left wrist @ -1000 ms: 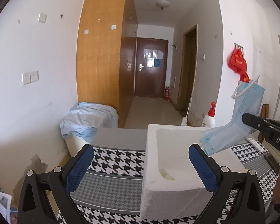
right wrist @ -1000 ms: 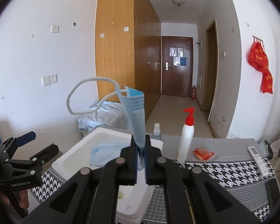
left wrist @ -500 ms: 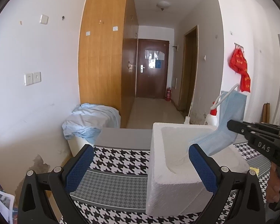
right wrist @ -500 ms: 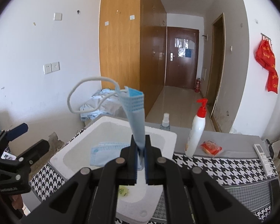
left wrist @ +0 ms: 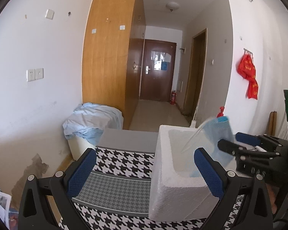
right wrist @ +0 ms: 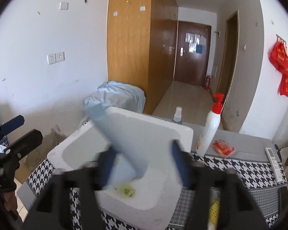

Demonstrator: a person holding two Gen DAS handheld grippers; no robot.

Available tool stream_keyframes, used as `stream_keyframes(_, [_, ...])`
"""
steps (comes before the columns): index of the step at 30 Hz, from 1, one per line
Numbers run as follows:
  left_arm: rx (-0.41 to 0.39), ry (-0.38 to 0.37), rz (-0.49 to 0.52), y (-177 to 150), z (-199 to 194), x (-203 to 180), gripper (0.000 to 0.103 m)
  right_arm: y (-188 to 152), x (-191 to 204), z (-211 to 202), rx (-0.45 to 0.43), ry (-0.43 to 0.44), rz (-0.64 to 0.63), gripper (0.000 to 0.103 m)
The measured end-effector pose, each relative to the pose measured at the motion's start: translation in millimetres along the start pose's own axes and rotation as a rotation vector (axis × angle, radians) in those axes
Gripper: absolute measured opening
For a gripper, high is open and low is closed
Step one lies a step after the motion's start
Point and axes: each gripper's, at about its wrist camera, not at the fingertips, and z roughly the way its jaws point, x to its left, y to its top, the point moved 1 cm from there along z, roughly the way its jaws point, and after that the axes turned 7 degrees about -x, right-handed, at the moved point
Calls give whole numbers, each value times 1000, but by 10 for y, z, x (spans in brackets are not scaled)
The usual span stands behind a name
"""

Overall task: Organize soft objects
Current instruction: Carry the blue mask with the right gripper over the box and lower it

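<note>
A light-blue face mask [right wrist: 124,134], blurred, is dropping between my right gripper's [right wrist: 142,163] blue pads [right wrist: 179,163] over the white foam box [right wrist: 182,132]. The jaws are opening and the pads stand apart from the mask. In the left wrist view the same mask [left wrist: 218,134] hangs over the box [left wrist: 174,189] just in front of the right gripper [left wrist: 234,142]. My left gripper [left wrist: 145,172] stands open and empty at the box's left side, over the houndstooth cloth. A small yellow-green packet [right wrist: 127,190] lies on the box floor.
Behind the box stand a white pump bottle with a red top [right wrist: 209,132] and a small spray bottle [right wrist: 177,116]. An orange packet [right wrist: 223,147] and a remote [right wrist: 274,161] lie to the right. A heap of pale-blue cloth [left wrist: 90,120] sits beyond the table's left end.
My right gripper was shut on the upright mask; now its jaws have parted and the mask tips down toward the box. The right gripper sank closer to the box. The left gripper stayed put.
</note>
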Motion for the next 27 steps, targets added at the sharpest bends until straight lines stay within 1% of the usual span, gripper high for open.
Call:
stream_keyframes(6, [7,8,6,-11,20,4,102,-10,45,-35,-12,12,-18,74])
stream_keyframes(11, [10,6,16,-15,35,-23,102,-60,3,18,21,-3,-14,74])
stream_keyframes(14, [11,-4,37,-13,52,-78,102,-75,-15,-8,19,-2,-10,74])
stream_keyframes(19, [11,2,56,7,122,-122,102,-93,-17,-55,17,14,-22,74])
stream_keyframes(22, [25,-34,78,22,170,-190,102,-102,-14,-71,15,10,-27,74])
stream_keyframes(27, [12,-104,117,67,153,-313,102,-110,-15,-93,9,12,-42,74])
